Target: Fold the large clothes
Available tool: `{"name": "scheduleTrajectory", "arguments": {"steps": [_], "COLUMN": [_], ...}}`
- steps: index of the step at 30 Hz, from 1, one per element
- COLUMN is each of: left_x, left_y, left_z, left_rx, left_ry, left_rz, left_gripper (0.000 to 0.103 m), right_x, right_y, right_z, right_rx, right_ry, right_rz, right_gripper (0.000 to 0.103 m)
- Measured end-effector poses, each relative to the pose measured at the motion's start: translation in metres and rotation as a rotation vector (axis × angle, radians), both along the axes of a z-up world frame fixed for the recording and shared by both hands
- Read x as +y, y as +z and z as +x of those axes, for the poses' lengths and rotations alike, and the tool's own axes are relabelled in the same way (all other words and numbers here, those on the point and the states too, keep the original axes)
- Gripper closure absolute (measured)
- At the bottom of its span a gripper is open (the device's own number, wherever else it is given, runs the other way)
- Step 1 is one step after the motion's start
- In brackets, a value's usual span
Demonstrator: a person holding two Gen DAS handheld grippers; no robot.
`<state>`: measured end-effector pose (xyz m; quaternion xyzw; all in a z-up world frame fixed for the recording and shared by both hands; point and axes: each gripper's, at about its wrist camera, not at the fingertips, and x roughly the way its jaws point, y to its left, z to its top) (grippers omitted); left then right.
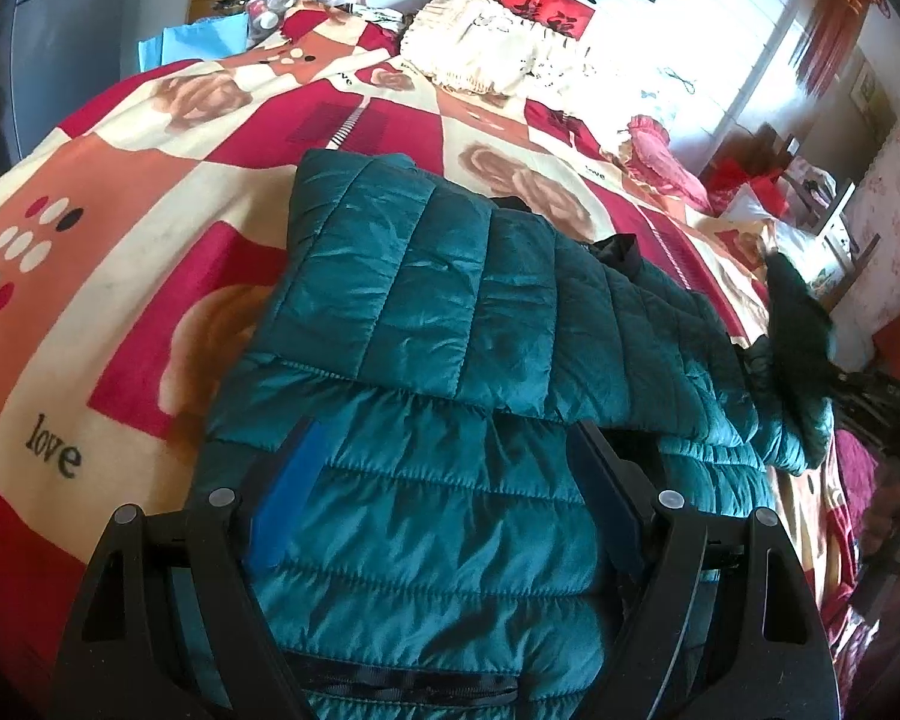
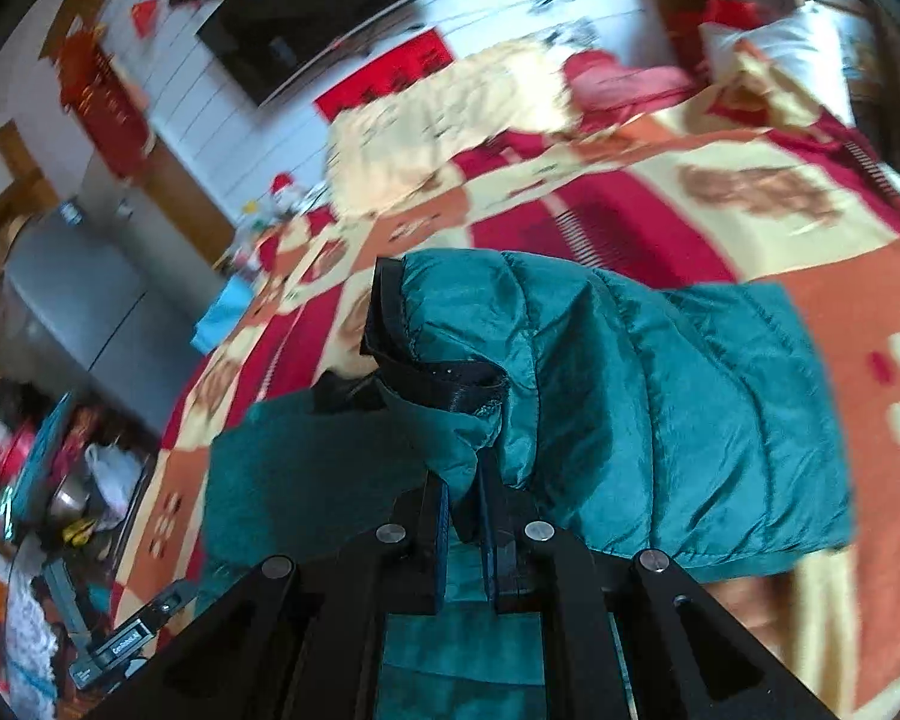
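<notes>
Right now, teal quilted puffer jacket (image 1: pixel 426 312) spread partly folded on bed with red, orange and cream rose-patterned blanket (image 1: pixel 120 276). Left claw (image 1: pixel 444 438) wide apart just above lower jacket panel, blue pads either side, nothing pinched. Right claw (image 2: pixel 463 483) clamped tight on fold of teal fabric beside black-trimmed edge (image 2: pixel 444 387), that part lifted off bed. Cream fringed pillow (image 1: pixel 480 42) well beyond jacket near wall
</notes>
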<state>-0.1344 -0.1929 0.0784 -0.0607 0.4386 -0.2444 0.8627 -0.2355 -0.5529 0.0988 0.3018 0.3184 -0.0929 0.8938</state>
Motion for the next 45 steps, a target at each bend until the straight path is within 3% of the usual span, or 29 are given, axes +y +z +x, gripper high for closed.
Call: {"name": "scheduleTrajectory", "arguments": {"steps": [8, 11, 14, 16, 17, 18, 20, 26, 36, 40, 45], "left_x": [0.0, 0.0, -0.005, -0.01, -0.013, -0.016, -0.024, -0.044, -0.099, -0.141, -0.182], "left_y": [-0.006, -0.007, -0.006, -0.002, 0.001, 0.004, 0.007, 0.005, 0.017, 0.014, -0.005], "left_z": [0.005, 0.007, 0.006, 0.004, 0.003, 0.003, 0.004, 0.011, 0.008, 0.011, 0.018], "left_rx": [0.022, 0.034, 0.032, 0.015, 0.005, -0.005, -0.014, 0.014, 0.062, 0.095, 0.128], "left_ry": [0.009, 0.009, -0.009, -0.023, -0.028, -0.031, -0.038, -0.051, -0.169, -0.234, -0.233], "left_rz": [-0.011, -0.025, -0.036, -0.035, -0.036, -0.036, -0.038, -0.025, -0.129, -0.103, -0.048], "left_gripper": [0.02, 0.02, 0.02, 0.02, 0.02, 0.02, 0.02, 0.02, 0.02, 0.02, 0.02], "right_x": [0.061, 0.076, 0.089, 0.093, 0.093, 0.092, 0.091, 0.084, 0.055, 0.035, 0.012], "right_y": [-0.032, -0.052, -0.068, -0.067, -0.064, -0.06, -0.054, -0.04, -0.006, 0.004, 0.01], "right_z": [0.06, 0.081, 0.096, 0.096, 0.095, 0.093, 0.091, 0.079, 0.045, 0.031, 0.014], "right_rx": [0.043, 0.11, 0.206, 0.211, 0.208, 0.198, 0.175, 0.109, 0.035, 0.026, 0.011], "right_ry": [0.129, 0.176, 0.198, 0.208, 0.215, 0.225, 0.223, 0.212, 0.112, 0.045, -0.008], "right_rz": [0.046, 0.069, -0.001, -0.043, -0.048, -0.042, -0.031, 0.031, 0.013, 0.004, 0.018], "right_gripper": [0.095, 0.095, 0.094, 0.089, 0.076, 0.056, 0.05, 0.05, 0.05, 0.05, 0.05]}}
